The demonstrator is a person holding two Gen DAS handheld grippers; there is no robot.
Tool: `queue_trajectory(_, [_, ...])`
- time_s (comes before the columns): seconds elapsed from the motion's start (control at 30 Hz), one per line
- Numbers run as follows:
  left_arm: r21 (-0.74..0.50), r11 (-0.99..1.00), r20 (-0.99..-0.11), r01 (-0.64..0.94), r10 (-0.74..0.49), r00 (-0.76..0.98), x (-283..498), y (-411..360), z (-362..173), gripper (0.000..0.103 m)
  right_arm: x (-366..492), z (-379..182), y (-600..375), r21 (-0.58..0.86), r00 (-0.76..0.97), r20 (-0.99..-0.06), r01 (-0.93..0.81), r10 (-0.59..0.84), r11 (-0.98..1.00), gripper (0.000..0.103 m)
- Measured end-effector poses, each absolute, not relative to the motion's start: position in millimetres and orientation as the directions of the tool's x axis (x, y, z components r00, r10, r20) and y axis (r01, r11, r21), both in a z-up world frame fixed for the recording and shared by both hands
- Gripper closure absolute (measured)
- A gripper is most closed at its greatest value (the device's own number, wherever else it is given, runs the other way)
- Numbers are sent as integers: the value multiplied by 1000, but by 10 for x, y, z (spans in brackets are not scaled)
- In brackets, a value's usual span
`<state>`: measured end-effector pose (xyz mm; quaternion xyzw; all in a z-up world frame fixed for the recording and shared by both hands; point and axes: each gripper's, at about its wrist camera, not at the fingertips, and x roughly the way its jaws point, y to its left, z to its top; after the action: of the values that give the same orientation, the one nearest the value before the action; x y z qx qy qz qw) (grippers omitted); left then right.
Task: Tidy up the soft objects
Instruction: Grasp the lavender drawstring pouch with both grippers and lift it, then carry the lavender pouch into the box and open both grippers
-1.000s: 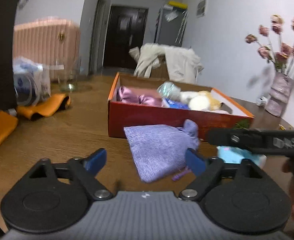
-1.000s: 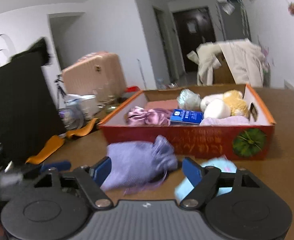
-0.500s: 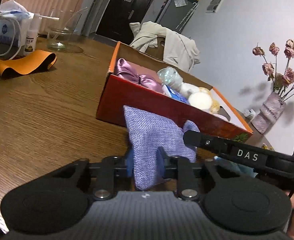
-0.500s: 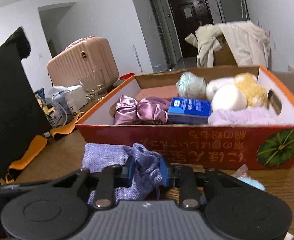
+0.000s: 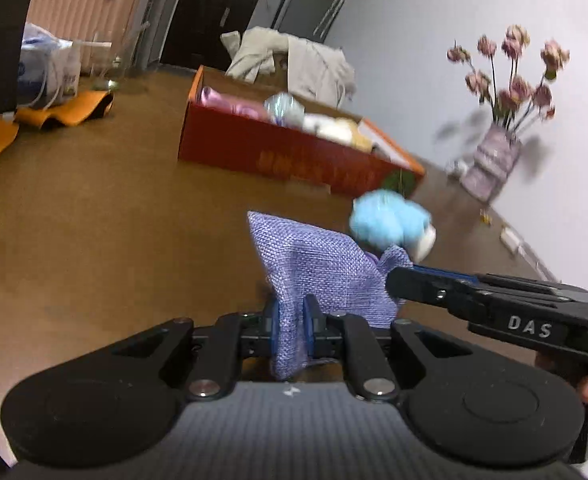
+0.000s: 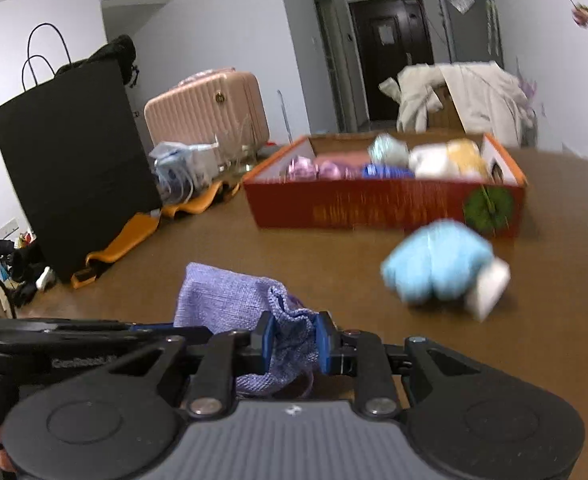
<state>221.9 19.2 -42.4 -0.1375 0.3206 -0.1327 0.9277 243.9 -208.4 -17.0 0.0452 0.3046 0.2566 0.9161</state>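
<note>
A purple woven drawstring pouch is held just above the wooden table between both grippers. My left gripper is shut on the pouch's flat bottom end. My right gripper is shut on its gathered neck, and in the left wrist view it reaches in from the right. A fluffy light-blue soft item with a white tag lies on the table beyond the pouch. Behind it stands the red cardboard box, which holds several soft things, among them a pink satin bow and a yellow plush.
A tall black paper bag stands at the left with orange straps at its foot. A plastic bag and a pink suitcase sit behind. A vase of dried roses stands at the right by the wall.
Both grippers went from open to shut on the purple pouch. They have drawn it back from the red box, and the light-blue item now lies uncovered.
</note>
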Motion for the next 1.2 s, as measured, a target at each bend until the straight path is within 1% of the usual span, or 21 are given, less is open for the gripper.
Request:
queue_trajectory(0.13, [-336,925,-538,180,-345,769,2013,151,-416,88,2264,-267,-2186,286,680,-547,-398,489,872,81])
queue_trajectory(0.2, [-317,928,-531,194,-343,775,1963,111,-406,84,2216,-272,-2214,281,686,-546,-391,481,876,81])
queue_trajectory(0.23, [-310,930,-528,197,-340,778,1948,93,-412,78,2207,-278,-2220,287,685,-544,-391,485,875,81])
queue_trajectory(0.27, [-304,933,-529,193,-334,780,1938,69,-423,74,2207,-296,-2222,293,682,-545,-390,488,873,81])
queue_trajectory(0.33, [-288,940,-535,185,-318,783,1923,23,-447,74,2200,-332,-2222,296,683,-548,-381,483,876,80])
queue_trajectory(0.43, [-262,950,-542,172,-292,788,1885,-24,-477,82,2181,-369,-2242,316,687,-543,-365,483,875,78])
queue_trajectory(0.53, [-264,950,-545,167,-290,787,1864,-7,-490,86,2175,-389,-2252,328,685,-541,-362,487,873,78])
queue_trajectory(0.57, [-266,949,-544,167,-291,787,1858,-1,-481,89,2173,-383,-2250,330,685,-540,-361,488,872,80])
queue_trajectory(0.67, [-259,950,-537,173,-291,792,1847,5,-437,92,2179,-347,-2241,330,688,-535,-364,490,871,83])
queue_trajectory(0.8, [-254,950,-528,183,-294,796,1899,2,-364,94,2233,-315,-2232,327,689,-531,-370,493,870,85])
queue_trajectory(0.93, [-307,933,-508,189,-328,796,2136,90,-206,94,2399,-195,-2281,355,690,-511,-375,513,856,85])
queue_trajectory(1.03, [-309,931,-484,195,-330,811,2434,149,-4,94,2679,26,-2305,372,695,-468,-406,546,835,85])
queue_trajectory(1.1, [-298,934,-463,199,-323,825,2660,182,145,94,2917,208,-2278,349,709,-442,-429,550,833,85])
queue_trajectory(1.2, [-275,943,-439,186,-295,848,3010,234,321,94,3321,402,-2205,334,707,-428,-455,563,825,85])
